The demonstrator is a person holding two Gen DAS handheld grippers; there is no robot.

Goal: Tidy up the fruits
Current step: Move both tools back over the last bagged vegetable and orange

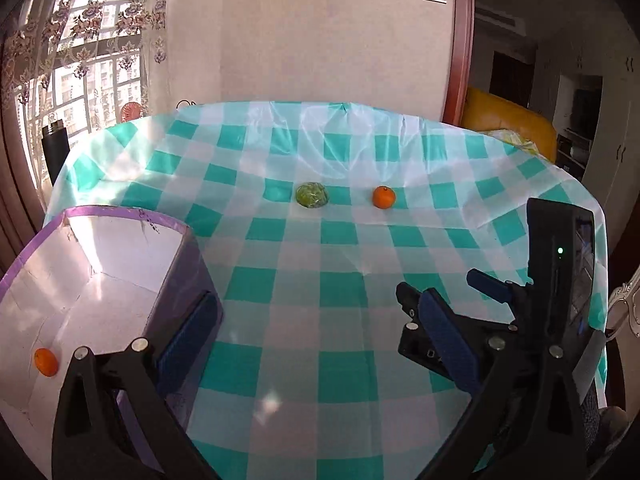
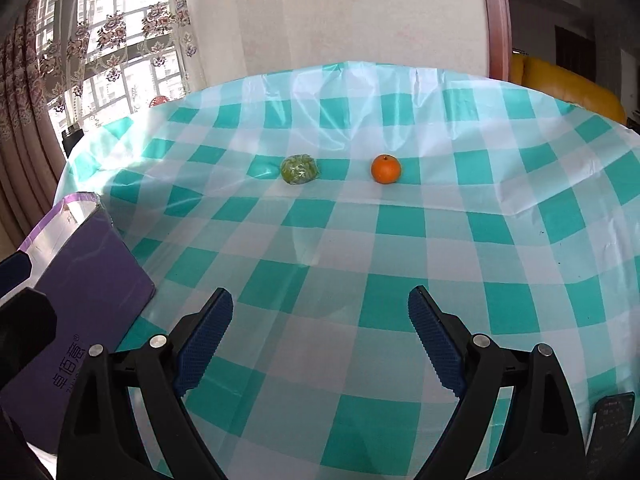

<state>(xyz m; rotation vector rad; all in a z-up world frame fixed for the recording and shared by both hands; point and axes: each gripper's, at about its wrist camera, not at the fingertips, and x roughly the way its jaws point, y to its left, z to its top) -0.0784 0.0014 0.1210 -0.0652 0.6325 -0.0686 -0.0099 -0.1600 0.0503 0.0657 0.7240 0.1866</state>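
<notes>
An orange [image 1: 384, 197] [image 2: 385, 169] and a green wrapped fruit [image 1: 312, 195] [image 2: 299, 169] lie side by side, apart, near the middle of the checked tablecloth [image 1: 320, 264] [image 2: 360, 248]. A purple box [image 1: 120, 248] [image 2: 80, 280] stands open at the left with one small orange [image 1: 45, 361] inside. My left gripper [image 1: 316, 312] is open and empty beside the box's right wall. My right gripper [image 2: 320, 312] is open and empty, well short of the fruits. The right gripper also shows in the left wrist view [image 1: 452, 284].
A dark remote [image 2: 610, 424] lies at the table's near right edge. A black bottle [image 1: 54, 148] stands by the window at the far left. A yellow sofa [image 1: 508, 124] sits beyond the table's far right edge.
</notes>
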